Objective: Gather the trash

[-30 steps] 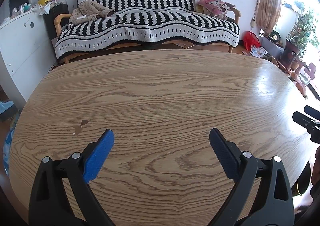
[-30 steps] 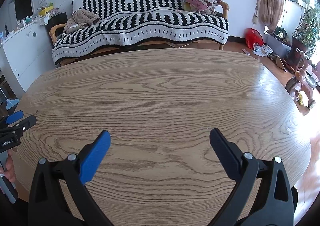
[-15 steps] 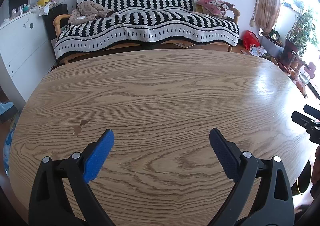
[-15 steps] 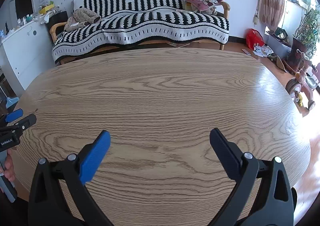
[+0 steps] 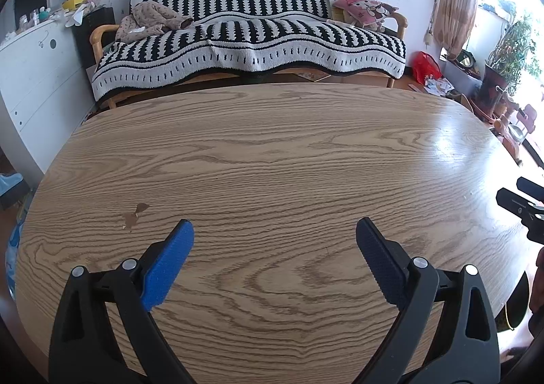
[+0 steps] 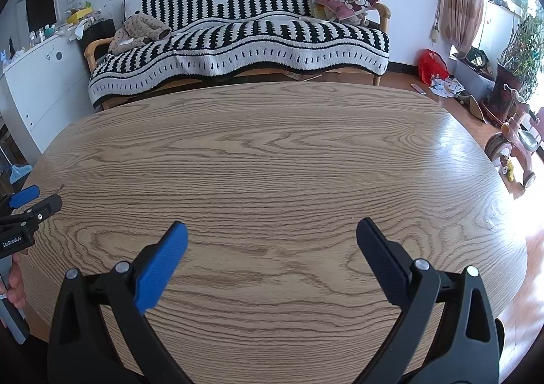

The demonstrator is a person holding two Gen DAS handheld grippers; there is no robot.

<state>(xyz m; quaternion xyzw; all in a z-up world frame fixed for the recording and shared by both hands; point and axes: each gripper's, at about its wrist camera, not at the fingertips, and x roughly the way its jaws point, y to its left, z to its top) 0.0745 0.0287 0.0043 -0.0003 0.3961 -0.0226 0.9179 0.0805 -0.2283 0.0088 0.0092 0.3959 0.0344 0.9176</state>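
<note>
My left gripper (image 5: 274, 227) is open and empty, held low over the near part of a wooden oval table (image 5: 272, 153). My right gripper (image 6: 272, 229) is open and empty too, over the same table (image 6: 272, 159). Small brown scraps (image 5: 134, 215) lie on the table just left of and beyond the left gripper's blue pad. In the right wrist view a tiny dark speck (image 6: 61, 187) shows near the table's left edge. Each gripper shows at the edge of the other's view, the right one (image 5: 523, 200) and the left one (image 6: 27, 207).
A sofa with a black-and-white striped blanket (image 5: 248, 34) stands behind the table. A white cabinet (image 5: 30, 68) is at the left. A red bag (image 6: 431, 66), papers, a plant and a child's tricycle (image 6: 513, 146) are on the floor at the right.
</note>
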